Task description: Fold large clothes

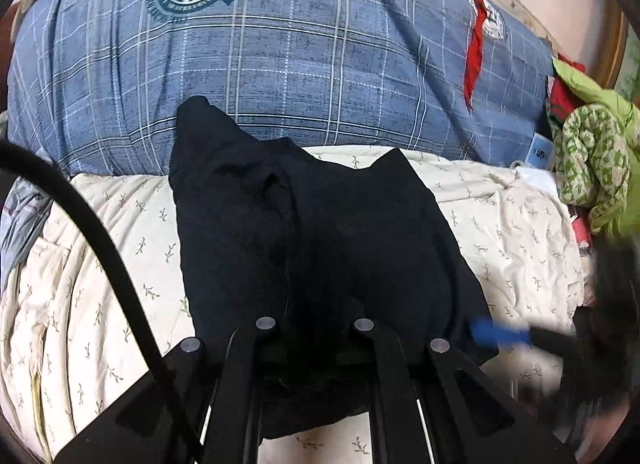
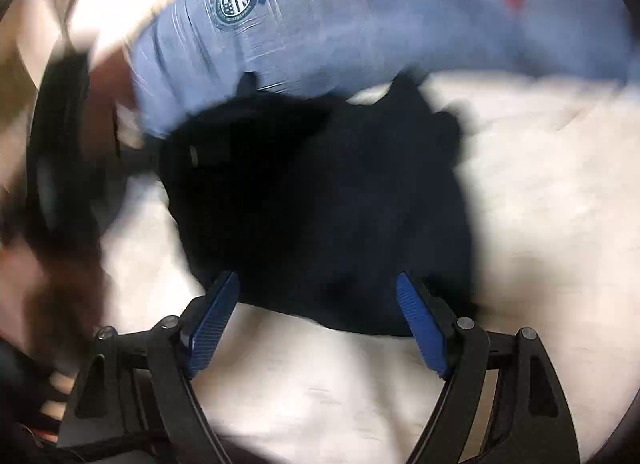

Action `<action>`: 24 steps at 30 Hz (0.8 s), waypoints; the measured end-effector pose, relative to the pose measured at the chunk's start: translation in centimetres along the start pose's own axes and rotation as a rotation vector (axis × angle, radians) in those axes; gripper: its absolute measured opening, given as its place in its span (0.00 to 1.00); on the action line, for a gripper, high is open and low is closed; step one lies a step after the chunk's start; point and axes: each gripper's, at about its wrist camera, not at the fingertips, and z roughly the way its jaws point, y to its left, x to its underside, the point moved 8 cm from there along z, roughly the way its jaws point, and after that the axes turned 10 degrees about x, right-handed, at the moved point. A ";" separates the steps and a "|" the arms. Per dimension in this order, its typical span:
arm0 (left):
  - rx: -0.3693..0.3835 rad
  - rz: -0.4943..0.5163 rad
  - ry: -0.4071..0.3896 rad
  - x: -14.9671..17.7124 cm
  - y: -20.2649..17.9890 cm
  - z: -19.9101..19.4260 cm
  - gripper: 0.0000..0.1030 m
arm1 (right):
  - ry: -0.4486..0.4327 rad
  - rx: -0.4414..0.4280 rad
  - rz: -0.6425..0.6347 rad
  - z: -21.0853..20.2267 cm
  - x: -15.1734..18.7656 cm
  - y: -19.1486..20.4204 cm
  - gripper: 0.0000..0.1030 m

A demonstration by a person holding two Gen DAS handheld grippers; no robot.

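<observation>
A dark navy garment (image 1: 312, 240) lies bunched on a cream leaf-print bedsheet (image 1: 100, 264). My left gripper (image 1: 316, 324) is over its near part, and the cloth covers the fingertips, so the jaws look shut on it. In the right wrist view, which is blurred, the same garment (image 2: 340, 203) lies ahead. My right gripper (image 2: 320, 284) is open, its blue pads (image 2: 420, 328) spread wide at the garment's near edge, holding nothing. The right gripper's blue pad also shows at the right in the left wrist view (image 1: 500, 334).
A blue plaid duvet (image 1: 280, 43) with a round emblem is piled behind the garment. Red cloth (image 1: 476, 47) lies on it. Green patterned clothes (image 1: 592, 159) are heaped at the right. A black cable (image 1: 100, 248) crosses the left side.
</observation>
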 end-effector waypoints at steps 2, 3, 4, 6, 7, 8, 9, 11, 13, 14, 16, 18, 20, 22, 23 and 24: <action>0.004 0.001 -0.007 0.1 0.3 -0.4 0.06 | 0.079 0.008 -0.001 1.8 -3.6 0.1 0.80; 0.009 -0.007 -0.011 0.2 0.5 -0.6 0.06 | 0.126 -0.038 -0.001 2.7 -5.2 0.9 0.80; 0.017 -0.015 -0.014 0.3 0.6 -0.8 0.06 | 0.148 -0.085 0.018 3.1 -6.4 1.6 0.80; 0.023 -0.007 -0.025 0.5 0.6 -1.0 0.06 | 0.204 -0.158 0.103 4.2 -9.7 2.8 0.80; 0.025 -0.001 -0.029 0.6 0.6 -1.1 0.06 | 0.236 -0.167 0.119 5.2 -11.0 3.5 0.81; 0.029 0.007 -0.031 0.7 0.4 -1.1 0.06 | 0.301 -0.181 0.141 6.8 -11.7 4.2 0.81; 0.035 0.018 -0.032 0.8 0.3 -1.1 0.06 | 0.386 -0.206 0.165 8.4 -11.5 5.0 0.81; 0.043 0.025 -0.025 1.0 0.3 -1.0 0.06 | 0.475 -0.227 0.227 10.8 -11.4 6.1 0.81; 0.053 0.027 -0.018 1.2 0.3 -0.9 0.06 | 0.519 -0.261 0.251 12.4 -11.7 7.7 0.81; 0.059 0.026 -0.016 1.2 0.4 -0.8 0.06 | 0.514 -0.257 0.245 12.7 -12.1 8.1 0.81; 0.062 0.034 -0.017 1.0 0.4 -0.8 0.06 | 0.486 -0.178 0.163 13.5 -13.1 9.4 0.81; 0.064 0.038 -0.019 1.0 0.5 -0.8 0.06 | 0.479 -0.111 0.085 14.3 -14.0 11.2 0.81; 0.072 0.036 -0.016 1.1 0.6 -0.8 0.06 | 0.479 -0.059 -0.006 14.9 -14.3 13.0 0.81; 0.077 0.038 -0.021 1.2 0.8 -1.0 0.06 | 0.489 0.023 -0.096 15.9 -14.3 14.0 0.81; 0.080 0.034 -0.019 1.3 0.9 -1.1 0.06 | 0.491 0.066 -0.115 16.5 -14.5 14.0 0.81; 0.086 0.032 -0.014 1.4 1.0 -1.1 0.06 | 0.507 0.147 -0.125 17.8 -14.4 13.5 0.81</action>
